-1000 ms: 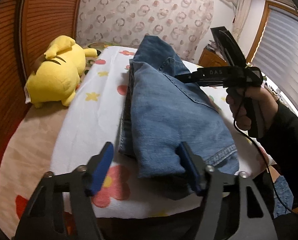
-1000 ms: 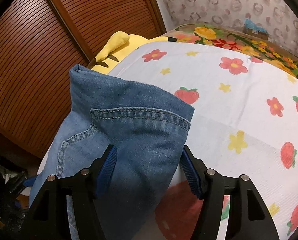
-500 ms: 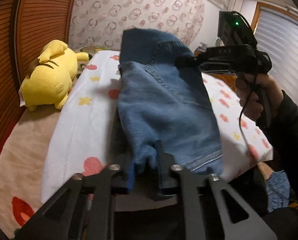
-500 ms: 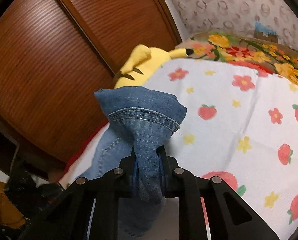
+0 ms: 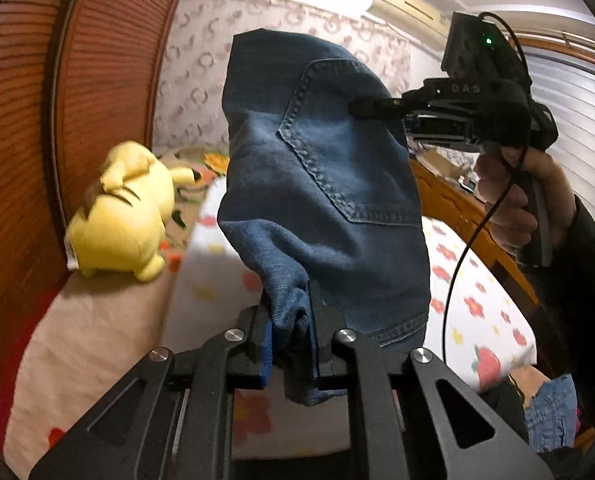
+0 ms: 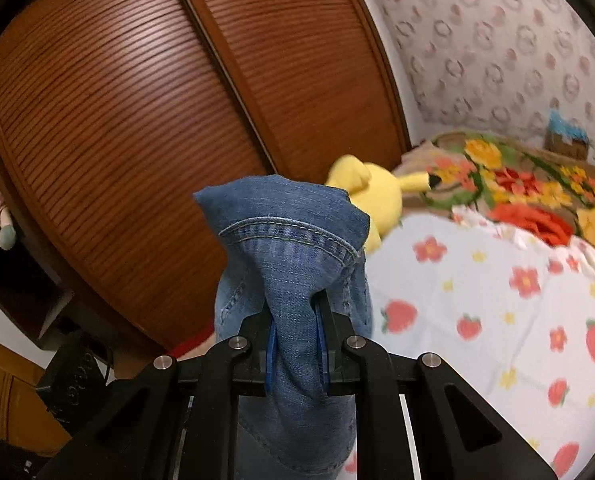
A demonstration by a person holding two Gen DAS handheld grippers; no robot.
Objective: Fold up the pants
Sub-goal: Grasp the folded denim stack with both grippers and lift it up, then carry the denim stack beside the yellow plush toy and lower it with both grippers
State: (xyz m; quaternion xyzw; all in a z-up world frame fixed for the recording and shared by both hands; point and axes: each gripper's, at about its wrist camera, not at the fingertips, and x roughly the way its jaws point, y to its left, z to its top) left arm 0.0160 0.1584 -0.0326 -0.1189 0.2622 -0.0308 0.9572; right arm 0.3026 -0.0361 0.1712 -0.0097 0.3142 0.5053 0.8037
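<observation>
The blue denim pants (image 5: 321, 184), already doubled into a thick bundle with a stitched back pocket facing the left wrist camera, hang in the air above the white bed sheet printed with flowers and strawberries (image 5: 473, 280), lifted clear of it between two tools. The left hand-held gripper (image 5: 291, 340) has just closed and now pinches a bunched corner of denim at 6 o'clock in its own view. The right hand-held gripper (image 6: 295, 344) has likewise just closed, and it clamps a fold just below the stitched hem band; seen from the left wrist it bites the bundle's edge at 2 o'clock (image 5: 371, 107).

Risks, as I judge them: each bite takes several stacked layers, so an inner layer could slide free and let the fold sag open. If the two holds move unevenly, the bundle may twist and land crooked. Swinging toward 9 o'clock could brush the yellow plush toy with brown stripes (image 5: 117, 216), which lies on the bed near the ribbed reddish-brown wooden wardrobe doors (image 6: 137, 100).

No container for the pants is visible; only a small blue-topped box (image 6: 567, 140) stands at the far end of the bed, contents unreadable.
</observation>
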